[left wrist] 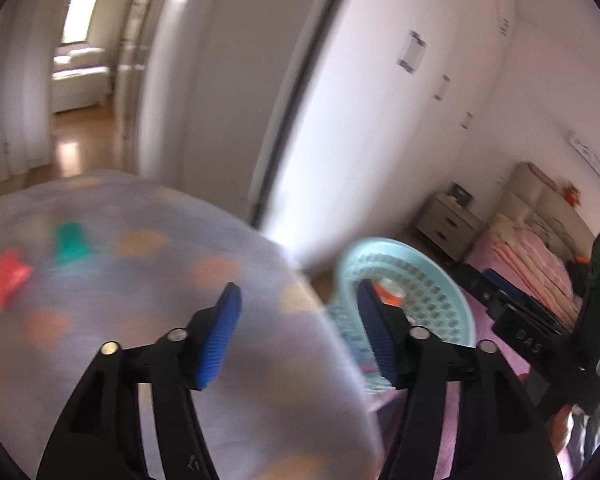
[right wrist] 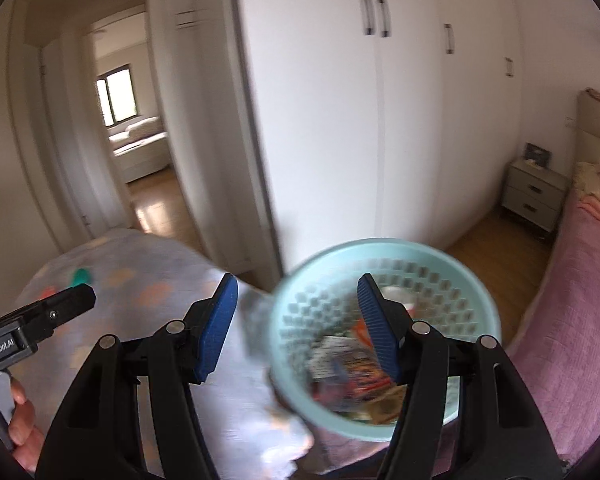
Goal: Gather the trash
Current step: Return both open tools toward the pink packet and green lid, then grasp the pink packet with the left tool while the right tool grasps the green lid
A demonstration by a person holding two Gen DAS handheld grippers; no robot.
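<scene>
Both grippers' jaws stand wide, holding nothing — right gripper (right wrist: 296, 320) over the half-full wastebasket (right wrist: 452, 264), left gripper (left wrist: 300, 320) facing red scrap (left wrist: 6, 280) — presumably next

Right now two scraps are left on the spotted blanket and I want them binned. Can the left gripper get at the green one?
Probably yes. The left gripper has open, empty jaws, and the green scrap lies bare on the spotted blanket beside the red scrap, nothing covering it. The gripper would have to swing left.
</scene>
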